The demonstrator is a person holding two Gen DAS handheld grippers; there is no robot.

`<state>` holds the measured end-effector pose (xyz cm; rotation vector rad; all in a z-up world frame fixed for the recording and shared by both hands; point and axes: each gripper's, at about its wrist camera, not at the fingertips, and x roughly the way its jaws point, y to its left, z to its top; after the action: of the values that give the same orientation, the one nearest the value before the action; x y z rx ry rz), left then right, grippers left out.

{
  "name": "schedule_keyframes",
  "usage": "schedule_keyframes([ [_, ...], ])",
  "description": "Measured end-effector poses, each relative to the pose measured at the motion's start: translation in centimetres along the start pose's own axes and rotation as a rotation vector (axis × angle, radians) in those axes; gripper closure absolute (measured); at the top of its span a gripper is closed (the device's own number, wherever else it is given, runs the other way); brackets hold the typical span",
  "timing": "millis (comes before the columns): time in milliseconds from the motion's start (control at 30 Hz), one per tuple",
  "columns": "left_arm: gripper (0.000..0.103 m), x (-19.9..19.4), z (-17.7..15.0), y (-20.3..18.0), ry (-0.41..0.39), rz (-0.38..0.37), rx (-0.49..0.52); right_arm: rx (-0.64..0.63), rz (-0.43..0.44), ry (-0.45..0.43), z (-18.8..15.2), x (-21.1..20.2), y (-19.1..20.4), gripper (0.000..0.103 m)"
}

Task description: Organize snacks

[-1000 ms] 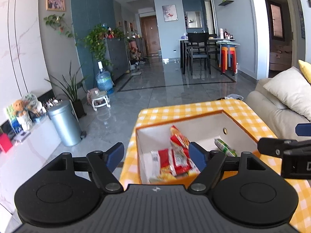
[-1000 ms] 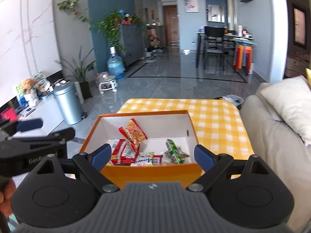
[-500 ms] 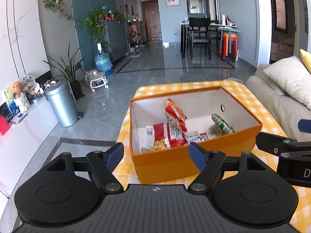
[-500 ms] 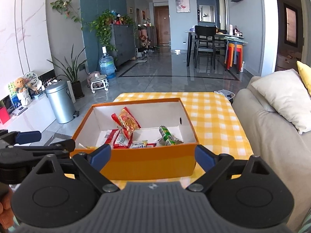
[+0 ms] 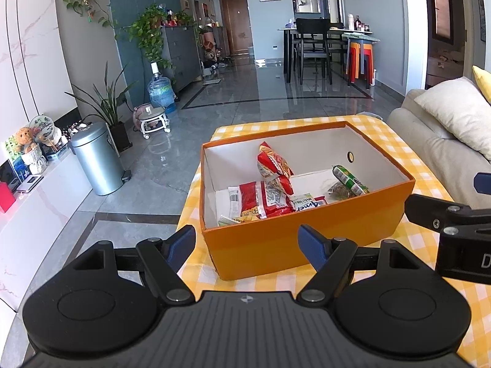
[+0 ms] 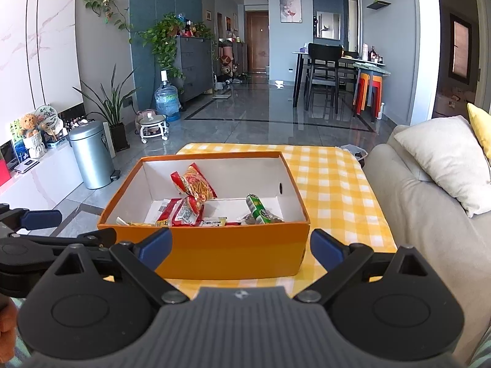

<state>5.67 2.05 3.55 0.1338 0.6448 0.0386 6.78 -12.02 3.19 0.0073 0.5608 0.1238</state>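
Nearest the table's front edge, the left gripper (image 5: 247, 242) and the right gripper (image 6: 241, 245) hover side by side with fingers spread wide and nothing between them. Just beyond, the orange box (image 6: 214, 251) sits on the yellow checked tablecloth (image 6: 334, 184), close to its near-left corner. Inside, red snack packets (image 5: 267, 196) lie against the near-left wall, one more red packet (image 6: 195, 182) leans upright at the middle, and a green packet (image 6: 259, 210) rests toward the right wall. All visible snacks appear boxed, so the job looks nearly done. Any tidying should come straight down over the rim, pinching a packet by its crimped edge so the light box is not nudged off the table's left edge.
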Motion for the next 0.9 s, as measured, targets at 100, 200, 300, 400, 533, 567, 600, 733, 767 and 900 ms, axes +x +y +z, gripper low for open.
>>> schedule_keyframes([
  [100, 0.014, -0.11, 0.03, -0.24, -0.001, -0.002, 0.009, 0.003, -0.001, -0.001, 0.03, -0.01, 0.0, 0.009],
  [200, 0.014, -0.23, 0.08, -0.34, -0.003, -0.001, 0.01, 0.013, 0.0, 0.002, -0.04, 0.02, -0.11, 0.009],
  [300, 0.014, -0.3, 0.13, -0.27, -0.003, 0.001, 0.006, 0.014, 0.004, 0.002, -0.08, -0.05, -0.1, 0.009],
  [400, 0.014, -0.34, 0.26, -0.11, -0.002, 0.002, 0.005, 0.009, 0.004, 0.0, -0.1, -0.06, -0.18, 0.009],
  [533, 0.014, -0.36, 0.27, -0.07, -0.001, 0.001, 0.002, 0.013, 0.005, -0.006, -0.03, -0.18, -0.23, 0.009],
  [567, 0.014, -0.34, 0.26, -0.09, -0.002, 0.001, 0.002, 0.013, 0.004, -0.008, -0.02, -0.21, -0.24, 0.009],
  [600, 0.014, -0.39, 0.27, -0.05, -0.001, 0.001, 0.0, 0.014, 0.004, -0.009, -0.03, -0.26, -0.26, 0.009],
  [733, 0.014, -0.38, 0.27, -0.02, -0.003, 0.003, 0.003, 0.014, 0.005, -0.01, 0.04, -0.24, -0.3, 0.009],
  [767, 0.014, -0.4, 0.28, 0.04, -0.003, 0.005, 0.001, 0.013, 0.005, -0.009, 0.05, -0.23, -0.28, 0.009],
  [900, 0.014, -0.39, 0.26, 0.08, -0.001, 0.005, 0.0, 0.008, 0.005, -0.011, 0.04, -0.37, -0.18, 0.009],
])
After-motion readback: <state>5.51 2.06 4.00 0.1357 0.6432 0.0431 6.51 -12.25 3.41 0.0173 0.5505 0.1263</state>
